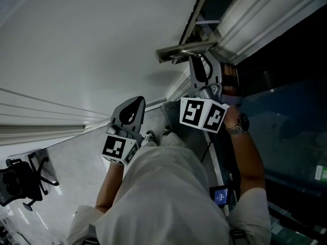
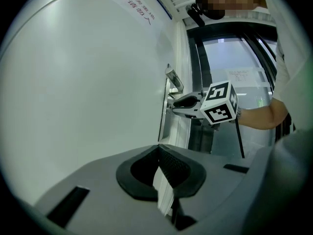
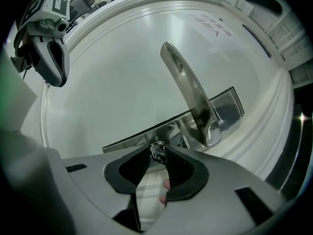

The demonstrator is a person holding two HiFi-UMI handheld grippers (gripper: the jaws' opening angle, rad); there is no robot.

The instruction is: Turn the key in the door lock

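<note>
We stand at a white door (image 1: 76,45) with a glass pane (image 1: 286,121) to its right, and a glossy floor (image 1: 66,172) and an office chair (image 1: 23,180) below us. Only the right gripper view shows the key (image 3: 157,153): it sits in the metal lock plate (image 3: 227,109) near the foot of the door handle (image 3: 190,97), and our right gripper (image 3: 158,149) has its jaws narrowed onto it. Our left gripper (image 2: 159,150) hangs off the door with its jaws together on nothing, and its view alone catches red print (image 2: 137,4) high on the door.
</note>
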